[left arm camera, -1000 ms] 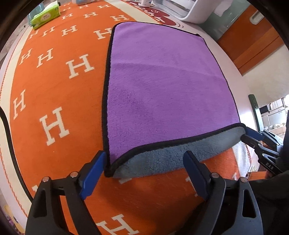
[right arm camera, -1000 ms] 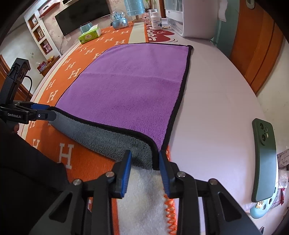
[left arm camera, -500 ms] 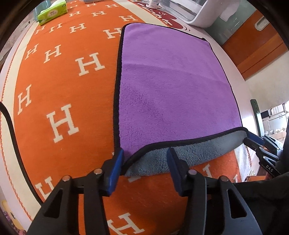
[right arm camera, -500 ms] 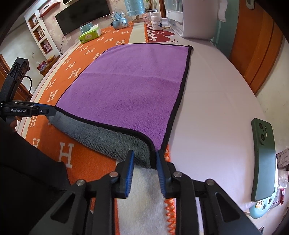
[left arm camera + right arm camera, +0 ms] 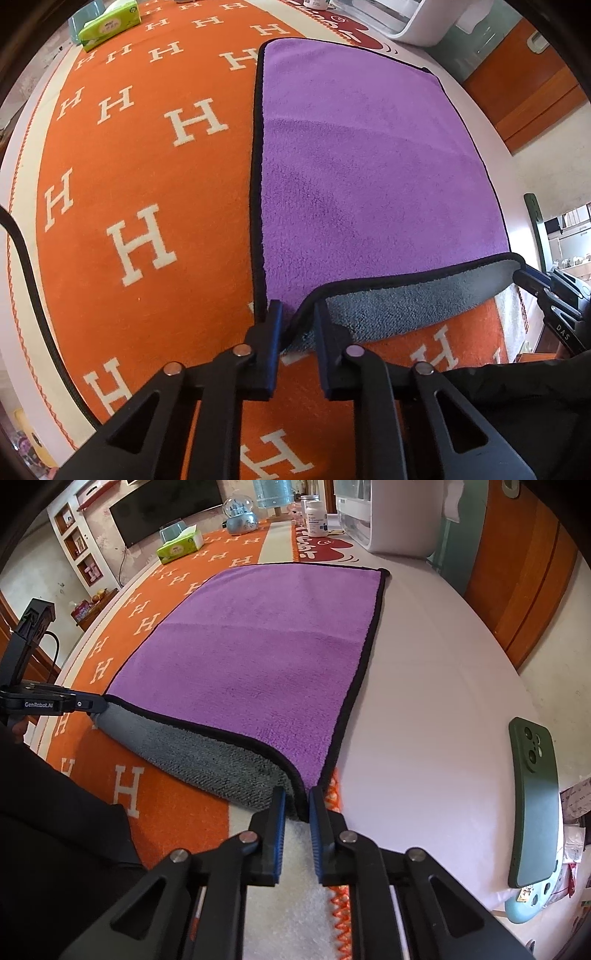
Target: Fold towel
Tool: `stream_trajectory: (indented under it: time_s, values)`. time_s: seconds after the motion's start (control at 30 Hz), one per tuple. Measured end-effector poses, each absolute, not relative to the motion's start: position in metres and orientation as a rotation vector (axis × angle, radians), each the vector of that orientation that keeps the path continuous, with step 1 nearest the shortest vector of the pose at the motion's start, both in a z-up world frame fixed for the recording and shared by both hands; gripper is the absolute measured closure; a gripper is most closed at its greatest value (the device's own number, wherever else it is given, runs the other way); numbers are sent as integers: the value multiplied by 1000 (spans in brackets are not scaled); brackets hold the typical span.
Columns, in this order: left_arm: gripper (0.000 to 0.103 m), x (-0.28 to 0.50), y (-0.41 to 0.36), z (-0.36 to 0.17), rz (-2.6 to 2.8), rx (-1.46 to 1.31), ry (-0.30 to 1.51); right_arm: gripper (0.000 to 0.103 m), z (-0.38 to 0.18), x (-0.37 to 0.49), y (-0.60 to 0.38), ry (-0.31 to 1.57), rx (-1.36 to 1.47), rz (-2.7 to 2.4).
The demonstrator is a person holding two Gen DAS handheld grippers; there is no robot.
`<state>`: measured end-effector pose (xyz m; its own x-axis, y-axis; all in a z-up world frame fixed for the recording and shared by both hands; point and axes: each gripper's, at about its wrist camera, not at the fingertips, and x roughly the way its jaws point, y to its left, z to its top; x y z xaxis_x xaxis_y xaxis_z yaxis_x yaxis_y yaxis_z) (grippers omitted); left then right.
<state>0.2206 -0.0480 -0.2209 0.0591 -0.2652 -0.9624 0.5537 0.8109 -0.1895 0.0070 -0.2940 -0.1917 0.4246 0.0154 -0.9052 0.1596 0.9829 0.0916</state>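
A purple towel (image 5: pixel 369 166) with black trim and a grey underside lies flat on an orange blanket with white H letters (image 5: pixel 140 184); it also shows in the right wrist view (image 5: pixel 266 657). Its near edge is curled up, grey side showing. My left gripper (image 5: pixel 297 321) is shut on the towel's near left corner. My right gripper (image 5: pixel 295 805) is shut on the near right corner. Each gripper shows at the edge of the other's view, the right one (image 5: pixel 532 280) and the left one (image 5: pixel 85 705).
A green phone (image 5: pixel 535 805) lies on the white table (image 5: pixel 443 701) to the right. A green tissue pack (image 5: pixel 181 546), bottles, a snow globe and a white appliance (image 5: pixel 399 513) stand at the far end. A black cable (image 5: pixel 26 258) runs along the left edge.
My left gripper moved in and closed from wide open onto the near left corner. My right gripper narrowed and closed on the near right corner. The near edge lifted slightly.
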Motion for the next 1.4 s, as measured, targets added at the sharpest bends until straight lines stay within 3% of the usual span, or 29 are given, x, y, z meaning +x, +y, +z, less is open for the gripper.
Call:
stream_trajectory:
  time_s: [0.2,0.97,1.4]
  values:
    - [97,214,-47,-218,-631,243,1371,99,-189,6,-294,1122,174,-90]
    - [99,217,-56,-186,-609,299,1363,100,-166,15,-299,1119,187,-111]
    - [99,242,-78,-133,-655,360,1263,100,-116,39,-309,1019,148,-145]
